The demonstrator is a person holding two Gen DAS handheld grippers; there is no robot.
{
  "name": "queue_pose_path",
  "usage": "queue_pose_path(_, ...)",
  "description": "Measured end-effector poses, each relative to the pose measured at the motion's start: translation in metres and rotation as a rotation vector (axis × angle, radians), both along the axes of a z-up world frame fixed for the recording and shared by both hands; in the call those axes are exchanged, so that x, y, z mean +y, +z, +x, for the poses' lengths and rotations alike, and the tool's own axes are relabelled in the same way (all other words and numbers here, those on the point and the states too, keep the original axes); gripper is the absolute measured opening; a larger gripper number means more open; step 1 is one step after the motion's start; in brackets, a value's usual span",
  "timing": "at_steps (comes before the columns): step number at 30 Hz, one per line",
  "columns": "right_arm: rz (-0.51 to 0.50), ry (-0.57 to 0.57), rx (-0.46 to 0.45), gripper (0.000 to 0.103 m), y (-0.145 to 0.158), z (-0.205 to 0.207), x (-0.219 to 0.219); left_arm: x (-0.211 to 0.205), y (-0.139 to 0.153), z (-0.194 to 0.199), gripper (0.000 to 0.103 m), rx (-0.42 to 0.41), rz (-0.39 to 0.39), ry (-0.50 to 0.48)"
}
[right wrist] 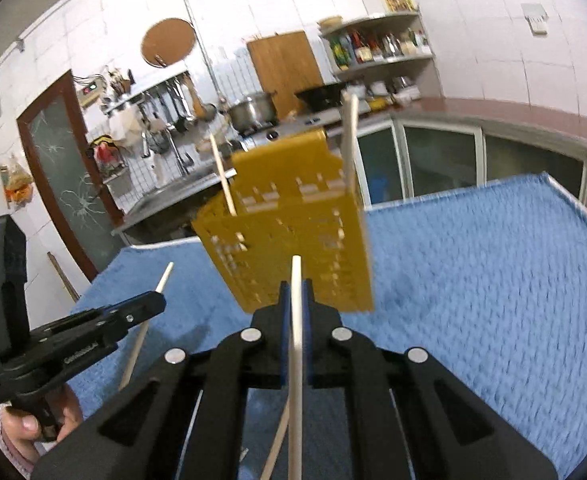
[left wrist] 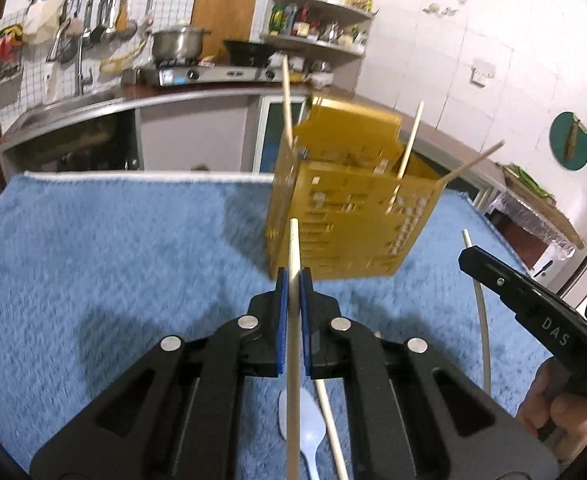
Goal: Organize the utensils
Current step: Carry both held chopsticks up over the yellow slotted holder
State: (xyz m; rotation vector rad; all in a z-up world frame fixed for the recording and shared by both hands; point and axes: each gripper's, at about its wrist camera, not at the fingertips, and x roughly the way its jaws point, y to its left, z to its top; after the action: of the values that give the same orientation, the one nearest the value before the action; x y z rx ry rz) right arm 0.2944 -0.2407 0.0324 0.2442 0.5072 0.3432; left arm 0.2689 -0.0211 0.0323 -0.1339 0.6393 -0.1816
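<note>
Chopsticks are the things in hand at this moment. The left gripper [left wrist: 293, 280] is closed on one pale wooden chopstick [left wrist: 293, 320], which passes between its blue pads [left wrist: 282, 320] and points toward 12 o'clock. The right gripper [right wrist: 296, 292] is closed in the same way on a second chopstick [right wrist: 296, 320].

Straight ahead of both, at 12 o'clock, the yellow perforated utensil holder [left wrist: 349, 224] stands on the blue towel [left wrist: 113, 248], with some chopsticks already leaning inside it. A white plastic spoon [left wrist: 311, 428] and one more loose stick [left wrist: 331, 420] lie on the towel under the left gripper, at 6 o'clock.

I judge that such a stick is very light, stiff and smooth, so it can turn or slide in the pads. The grip now is not far from the front tip, with a long part hanging behind, which probably makes it swing. The holder looks light also and may tip if a stick pushes on its wall.
</note>
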Motion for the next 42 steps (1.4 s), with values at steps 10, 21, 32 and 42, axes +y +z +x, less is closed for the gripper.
queue_pose_path(10,0.045,0.000,-0.200,0.006,0.032,0.005,-0.011,0.001,0.031,0.006,0.004,-0.112,-0.092,-0.034)
queue_pose_path(21,0.100,-0.022,-0.384,0.006,0.054,-0.002,-0.011,0.005,0.064,0.002,0.005,-0.310,-0.176,-0.102)
queue_pose_path(32,0.064,-0.027,-0.447,0.006,0.080,-0.001,-0.005,-0.001,0.072,0.015,0.005,-0.346,-0.183,-0.160)
queue_pose_path(42,0.042,-0.049,-0.538,0.006,0.117,0.012,0.001,-0.010,0.123,0.029,0.005,-0.514,-0.134,-0.152)
